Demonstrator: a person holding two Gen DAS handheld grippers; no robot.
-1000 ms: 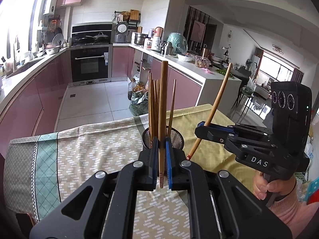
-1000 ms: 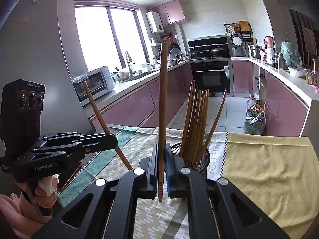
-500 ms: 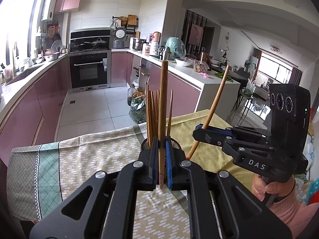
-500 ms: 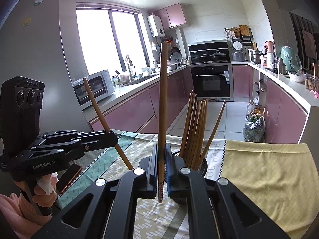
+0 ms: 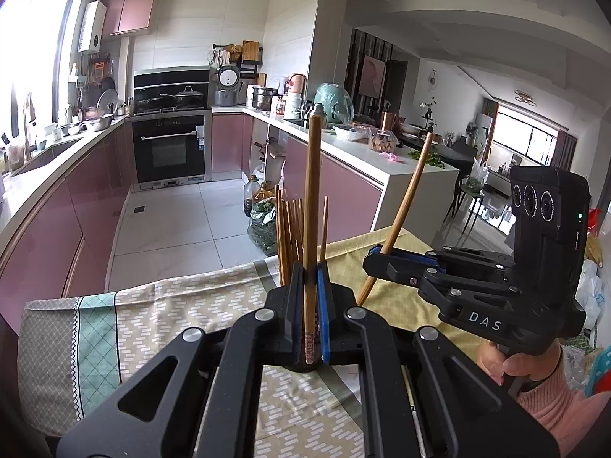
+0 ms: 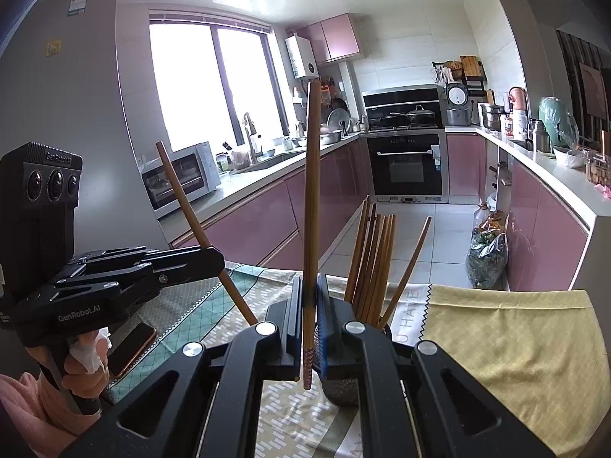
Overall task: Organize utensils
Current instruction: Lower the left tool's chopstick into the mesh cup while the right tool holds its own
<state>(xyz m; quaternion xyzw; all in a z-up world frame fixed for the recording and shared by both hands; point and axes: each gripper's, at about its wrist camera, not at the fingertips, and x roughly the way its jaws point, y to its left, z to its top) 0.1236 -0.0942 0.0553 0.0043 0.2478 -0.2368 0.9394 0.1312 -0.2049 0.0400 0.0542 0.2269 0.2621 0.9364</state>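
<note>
Two grippers held above a cloth-covered bench, each clamped on one wooden chopstick.

Left gripper: fingers closed on the left chopstick, held upright, patterned end poking out just below the pads, long shaft rising well above them. Directly beyond the fingertips, a bundle of chopsticks standing in a holder mostly hidden behind the fingers.

Right gripper: fingers closed on the right chopstick, also upright, patterned tip hanging just under the pads. Just to the right of these fingers and slightly beyond, the mesh holder with the bundle leaning in it, one stick splayed out to the right.

Seen from the left camera, right gripper off to the right of the left fingers, its chopstick tilted. Seen from the right camera, left gripper off to the left, chopstick tilted likewise. A phone flat on the cloth below the left gripper. Yellow cloth to the right of the holder.
</note>
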